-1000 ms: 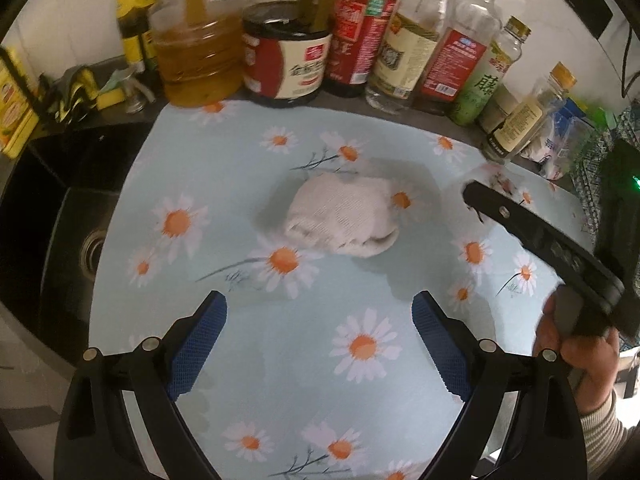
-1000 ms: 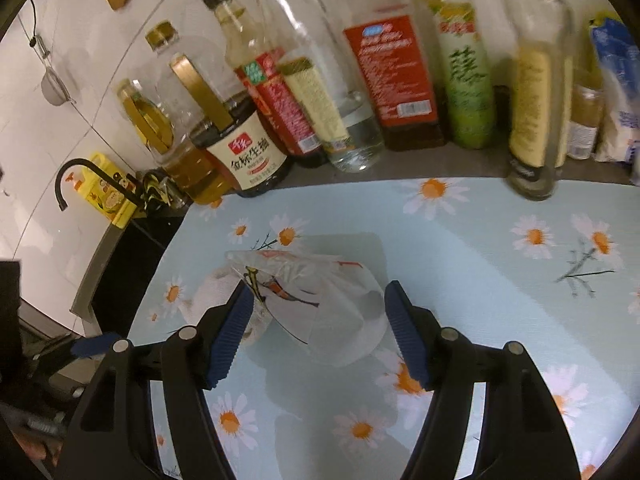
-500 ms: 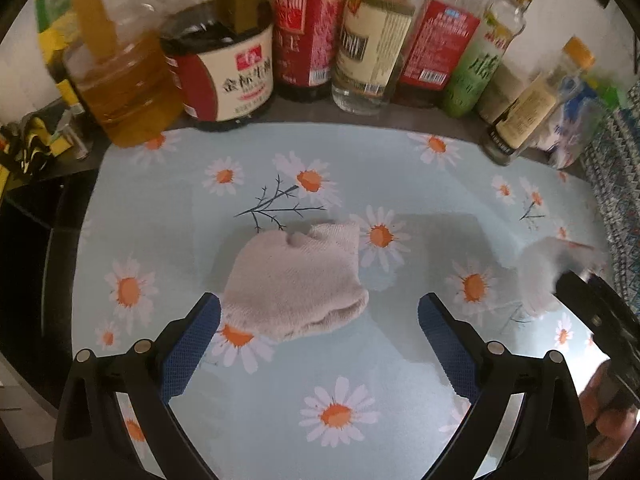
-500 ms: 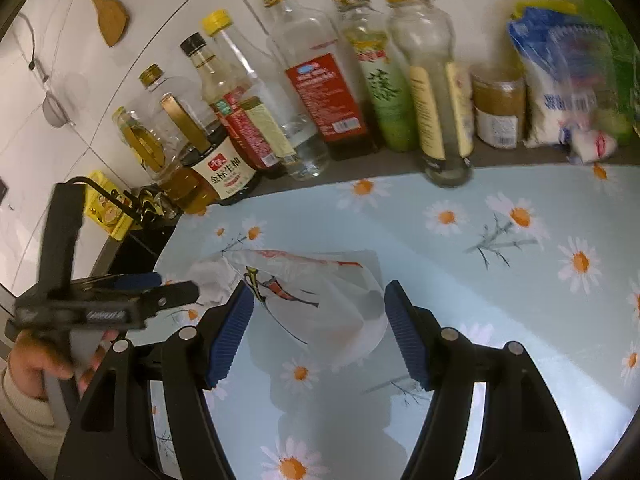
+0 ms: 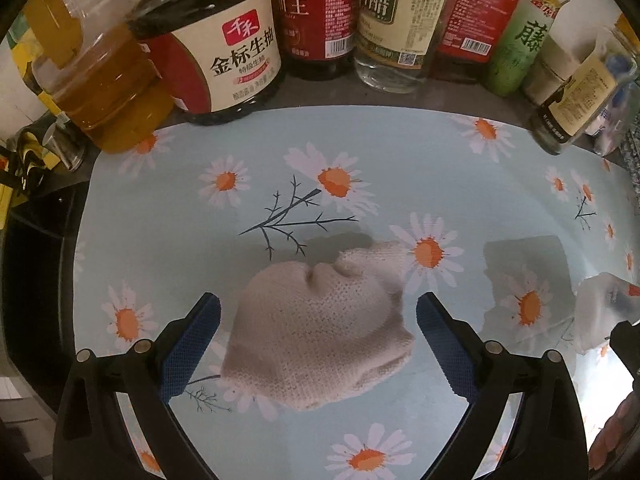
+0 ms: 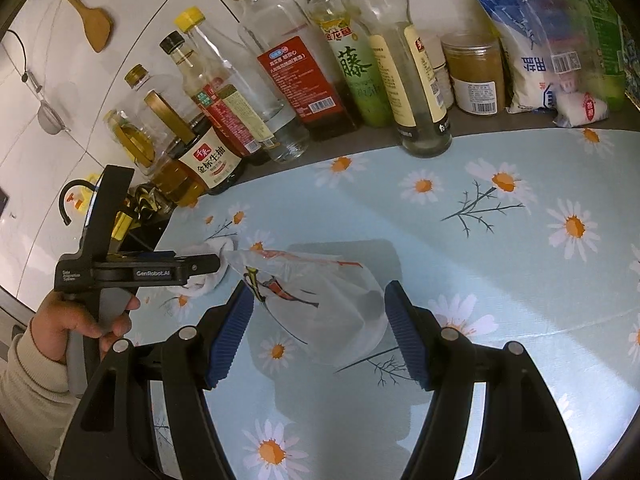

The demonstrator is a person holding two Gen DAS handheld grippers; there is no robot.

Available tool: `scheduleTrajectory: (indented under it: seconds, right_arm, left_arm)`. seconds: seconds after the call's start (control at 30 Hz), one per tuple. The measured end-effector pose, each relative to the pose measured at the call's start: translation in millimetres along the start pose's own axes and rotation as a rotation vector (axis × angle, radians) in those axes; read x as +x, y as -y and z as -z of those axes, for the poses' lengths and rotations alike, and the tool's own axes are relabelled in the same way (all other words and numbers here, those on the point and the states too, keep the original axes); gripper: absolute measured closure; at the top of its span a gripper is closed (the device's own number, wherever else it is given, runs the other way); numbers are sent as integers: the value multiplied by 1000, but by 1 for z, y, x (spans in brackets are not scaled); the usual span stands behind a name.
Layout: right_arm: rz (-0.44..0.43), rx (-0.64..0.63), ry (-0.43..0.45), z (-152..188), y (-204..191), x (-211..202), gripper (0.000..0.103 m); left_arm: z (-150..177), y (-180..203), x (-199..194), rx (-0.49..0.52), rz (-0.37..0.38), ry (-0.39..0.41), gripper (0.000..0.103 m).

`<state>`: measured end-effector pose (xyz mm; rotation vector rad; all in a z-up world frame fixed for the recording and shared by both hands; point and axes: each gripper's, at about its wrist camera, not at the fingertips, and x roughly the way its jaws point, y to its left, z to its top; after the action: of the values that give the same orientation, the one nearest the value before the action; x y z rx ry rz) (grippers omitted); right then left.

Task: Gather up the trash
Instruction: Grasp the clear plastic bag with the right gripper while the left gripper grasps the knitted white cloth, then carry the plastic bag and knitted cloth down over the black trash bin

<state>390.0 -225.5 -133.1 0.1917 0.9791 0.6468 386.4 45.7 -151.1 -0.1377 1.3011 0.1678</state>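
Descending, left gripper (image 5: 318, 344) now straddles the crumpled cloth (image 5: 320, 328) on the daisy mat (image 5: 400, 160), jaws spread, just narrowing, untouching; right gripper (image 6: 320, 332) pinches a plastic bag (image 6: 316, 300). Grasp looks imminent.

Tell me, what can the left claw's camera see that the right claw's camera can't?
Only the left wrist view: the left claw, its blue pads straddling the crumpled white wad, jaws just closing slightly. Only the right wrist view: the wooden spatula on the wall and the left hand. Both: the wad, the plastic bag in the right claw, soy sauce bottle, daisy cloth.
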Motion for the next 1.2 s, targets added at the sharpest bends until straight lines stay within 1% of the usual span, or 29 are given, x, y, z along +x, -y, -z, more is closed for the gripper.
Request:
scheduleTrajectory:
  seconds: [0.03, 0.1, 0.13, 0.23, 0.33, 0.4, 0.53, 0.8, 1.03, 1.2]
  right_arm:
    - [-1, 0, -3, 0, 0, 1, 35]
    - [-4, 7, -9, 0, 1, 3, 35]
    - [-7, 13, -9, 0, 1, 3, 35]
    - [-10, 18, -8, 2, 0, 3, 35]
    - [-9, 16, -14, 4, -1, 5, 35]
    - [-13, 15, -19, 5, -2, 6, 35]
    - [-8, 16, -22, 9, -6, 5, 35]
    - [11, 4, -12, 21, -23, 0, 36]
    - [41, -13, 14, 40, -54, -15, 35]
    - [71, -18, 48, 55, -77, -30, 36]
  left_arm:
    - [0, -1, 1, -5, 4, 3, 19]
    - [1, -2, 5, -4, 7, -5, 27]
    - [2, -3, 5, -1, 10, -6, 33]
    - [6, -1, 7, 12, 20, 4, 45]
    - [11, -2, 3, 10, 34, 27, 54]
    - [13, -6, 1, 4, 54, 37, 57]
    - [21, -9, -9, 4, 71, 61, 59]
    - [36, -14, -40, 21, 102, 112, 59]
    - [59, -17, -72, 53, 153, 172, 59]
    - [84, -29, -99, 78, 188, 212, 59]
